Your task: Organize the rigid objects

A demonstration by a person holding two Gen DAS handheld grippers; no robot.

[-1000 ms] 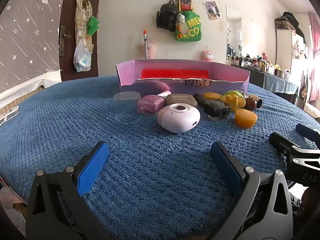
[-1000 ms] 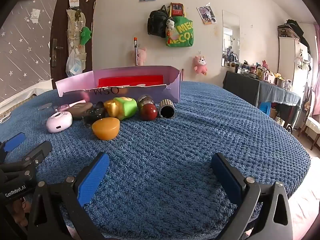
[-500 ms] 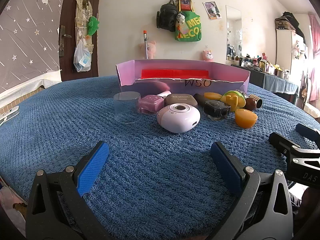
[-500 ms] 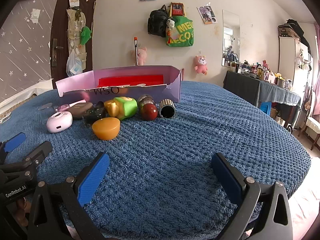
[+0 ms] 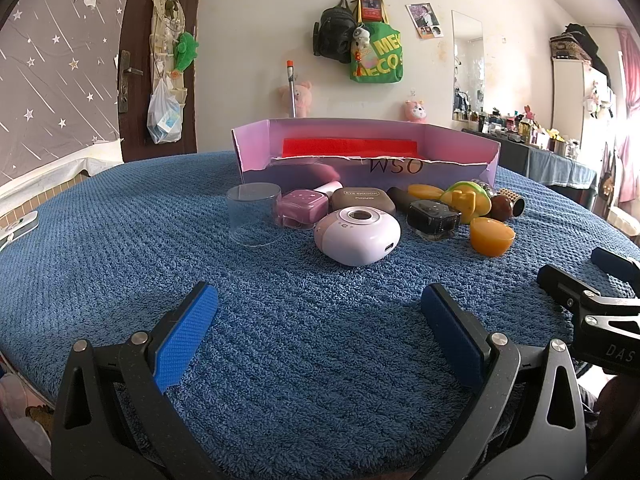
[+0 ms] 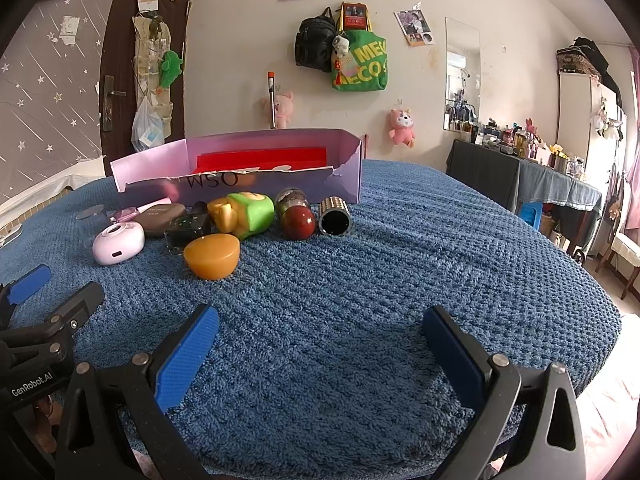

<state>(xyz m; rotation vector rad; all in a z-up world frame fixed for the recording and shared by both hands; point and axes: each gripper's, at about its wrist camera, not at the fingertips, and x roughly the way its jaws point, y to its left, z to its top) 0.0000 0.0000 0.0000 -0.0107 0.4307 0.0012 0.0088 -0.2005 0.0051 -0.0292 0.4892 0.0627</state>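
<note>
Blue knitted cloth (image 5: 132, 248) covers the whole round table, and behind it I see a pale wall with a green tote bag (image 5: 376, 58) and a dark door (image 5: 160, 60).

On the far part of the table stands the pink cardboard box (image 5: 456, 148), open at the top, with a red strip inside it. As far as I can see, nothing from the row has gone into the box; its floor is hidden behind the front wall, so I cannot be fully sure. My judgement is that the organizing is only at its beginning and almost everything is left to do.

All the small things lie in a loose row just in front of the box. From large to small, roughly: the clear plastic cup (image 5: 253, 213) standing mouth down at the left end; the white oval device (image 5: 357, 236), the nearest one to the left gripper; the green and yellow toy (image 6: 244, 214); the orange half-sphere (image 6: 212, 255); the brown eye shadow case (image 5: 362, 198); the black glass jar (image 5: 434, 219); the pink square box (image 5: 301, 209) touching the cup; the dark red ball (image 6: 298, 222); and the studded metal tube (image 6: 335, 220) at the right end.

Both grippers hover low over the near edge of the table, well apart from the row. The left gripper (image 5: 318, 334) has its blue pads spread wide and holds nothing. The right gripper (image 6: 320, 350) is spread the same way, also without anything between the pads, touching nothing.
</note>
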